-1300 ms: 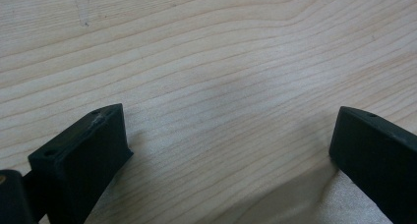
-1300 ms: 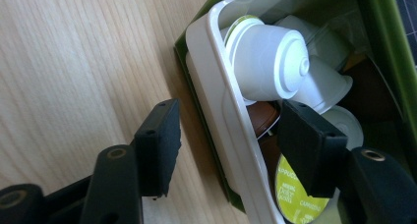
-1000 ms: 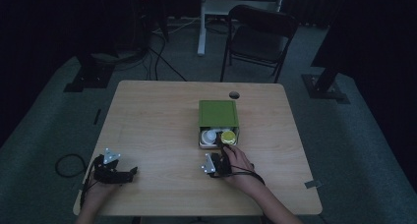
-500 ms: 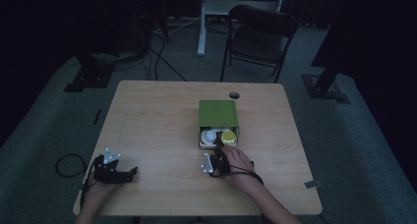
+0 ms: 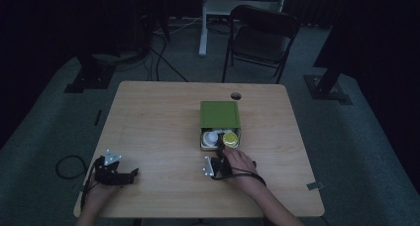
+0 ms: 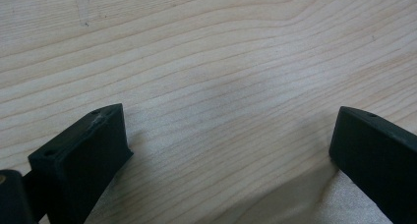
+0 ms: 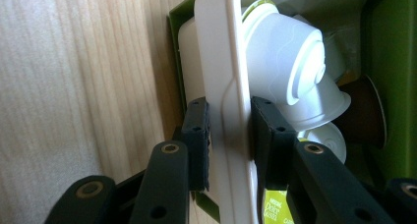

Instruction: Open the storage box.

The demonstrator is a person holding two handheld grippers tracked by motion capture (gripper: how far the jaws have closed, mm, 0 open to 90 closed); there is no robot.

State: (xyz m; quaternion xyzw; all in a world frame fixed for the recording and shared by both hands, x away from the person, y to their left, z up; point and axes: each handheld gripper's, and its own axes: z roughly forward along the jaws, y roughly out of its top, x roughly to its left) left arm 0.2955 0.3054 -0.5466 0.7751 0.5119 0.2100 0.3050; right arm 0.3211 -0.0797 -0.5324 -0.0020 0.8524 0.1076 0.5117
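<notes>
since the right claw (image 7: 229, 135) has just been closing and now pinches the white drawer (image 7: 221, 62) front, the drawer's travel runs straight back from the green box (image 5: 220, 114) toward the person; the left claw (image 5: 132, 172) rests released, well apart on the worktop (image 5: 153, 117).

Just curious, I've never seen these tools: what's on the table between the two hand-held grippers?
Nothing: in the high view, bare wood of the table runs from the left hand-held gripper to the right hand-held gripper, which is clamped on the white drawer front.
</notes>
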